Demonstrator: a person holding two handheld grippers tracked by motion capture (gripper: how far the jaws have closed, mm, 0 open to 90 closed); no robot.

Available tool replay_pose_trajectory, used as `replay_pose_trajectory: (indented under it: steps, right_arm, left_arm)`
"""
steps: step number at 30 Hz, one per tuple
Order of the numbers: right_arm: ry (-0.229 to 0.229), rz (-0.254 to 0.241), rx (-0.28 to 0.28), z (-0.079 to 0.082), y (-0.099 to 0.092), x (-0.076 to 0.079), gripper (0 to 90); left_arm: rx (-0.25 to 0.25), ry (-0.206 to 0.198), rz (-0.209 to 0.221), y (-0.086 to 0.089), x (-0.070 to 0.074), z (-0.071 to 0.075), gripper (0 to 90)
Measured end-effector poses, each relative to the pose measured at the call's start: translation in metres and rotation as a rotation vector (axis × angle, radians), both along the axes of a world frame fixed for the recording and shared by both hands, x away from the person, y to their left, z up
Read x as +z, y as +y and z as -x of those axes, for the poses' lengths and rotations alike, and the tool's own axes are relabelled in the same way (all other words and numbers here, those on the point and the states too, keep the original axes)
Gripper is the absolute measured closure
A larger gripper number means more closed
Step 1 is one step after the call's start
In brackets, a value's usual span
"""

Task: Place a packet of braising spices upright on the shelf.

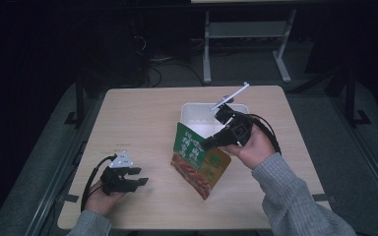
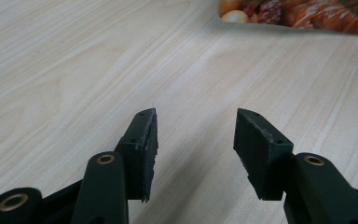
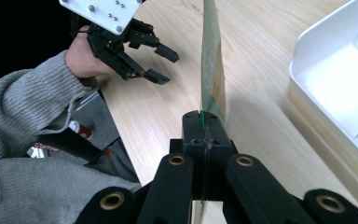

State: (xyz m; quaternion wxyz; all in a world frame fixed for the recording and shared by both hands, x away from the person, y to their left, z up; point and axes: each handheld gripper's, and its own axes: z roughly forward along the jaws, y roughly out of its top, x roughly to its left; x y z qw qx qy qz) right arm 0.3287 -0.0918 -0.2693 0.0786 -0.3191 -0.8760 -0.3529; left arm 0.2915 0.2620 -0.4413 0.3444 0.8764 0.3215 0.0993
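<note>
A flat food packet (image 1: 199,158), green at the top and orange with a food picture below, hangs tilted over the middle of the table. My right gripper (image 1: 209,143) is shut on its upper right edge. In the right gripper view the packet (image 3: 211,70) shows edge-on, rising from the closed jaws, with the right gripper (image 3: 204,122) pinching it. My left gripper (image 1: 139,176) rests low at the table's front left, open and holding nothing. In the left gripper view the left gripper (image 2: 196,128) has bare wood between its jaws, and the packet's lower corner (image 2: 303,14) lies ahead.
A white rectangular tray (image 1: 202,115) sits behind the packet, near the table's far edge; its rim (image 3: 307,60) shows at the right of the right gripper view. The light wooden table (image 1: 138,118) has dark floor and a metal stand beyond it.
</note>
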Motion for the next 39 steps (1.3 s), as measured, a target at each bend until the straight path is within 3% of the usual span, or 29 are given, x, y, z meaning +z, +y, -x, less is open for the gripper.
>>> replay_pose_trajectory:
  steps: [5,20,39]
  right_arm:
    - [-0.003,0.018,0.001,-0.001,-0.002,0.004,90.0]
    - [-0.020,0.003,-0.025,-0.004,-0.016,0.023,90.0]
    - [-0.049,0.014,-0.104,-0.019,-0.041,0.046,90.0]
  left_arm:
    - [0.004,-0.001,0.005,0.000,0.000,0.000,49.1]
    - [0.008,-0.001,0.008,0.002,0.000,0.000,48.6]
    - [0.021,-0.006,0.019,0.004,0.001,0.001,46.0]
